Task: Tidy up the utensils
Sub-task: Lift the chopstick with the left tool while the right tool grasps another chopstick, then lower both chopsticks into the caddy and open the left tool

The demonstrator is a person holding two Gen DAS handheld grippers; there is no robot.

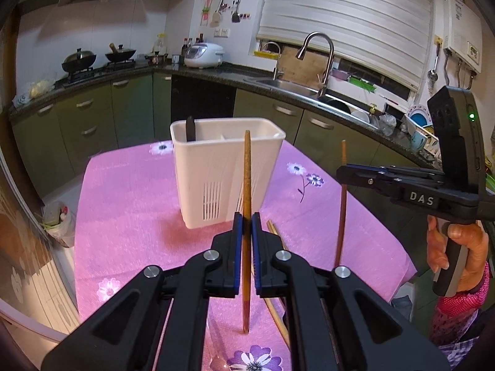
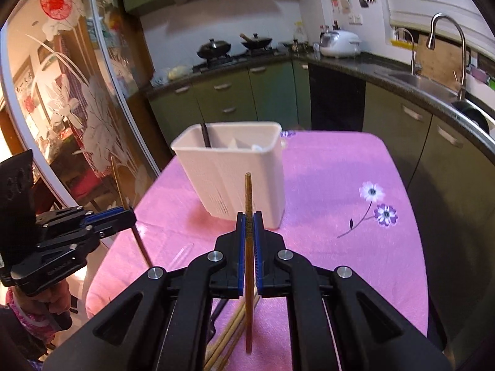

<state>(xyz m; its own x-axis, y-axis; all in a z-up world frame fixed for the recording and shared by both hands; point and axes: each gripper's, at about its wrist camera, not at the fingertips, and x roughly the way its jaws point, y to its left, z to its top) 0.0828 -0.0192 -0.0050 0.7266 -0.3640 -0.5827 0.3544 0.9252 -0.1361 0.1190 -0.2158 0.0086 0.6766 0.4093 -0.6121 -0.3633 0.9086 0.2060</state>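
Chopsticks are standing nearly upright in both of your grippers: the left gripper is holding its jaws clamped on one brown chopstick, and the right gripper is clamping another chopstick. The white holder is sitting on the pink worktop straight ahead of both, its open mouth facing up. Judging from this, your left gripper is looking nearer, so each stick's lower tip needs carrying forward over the rim.
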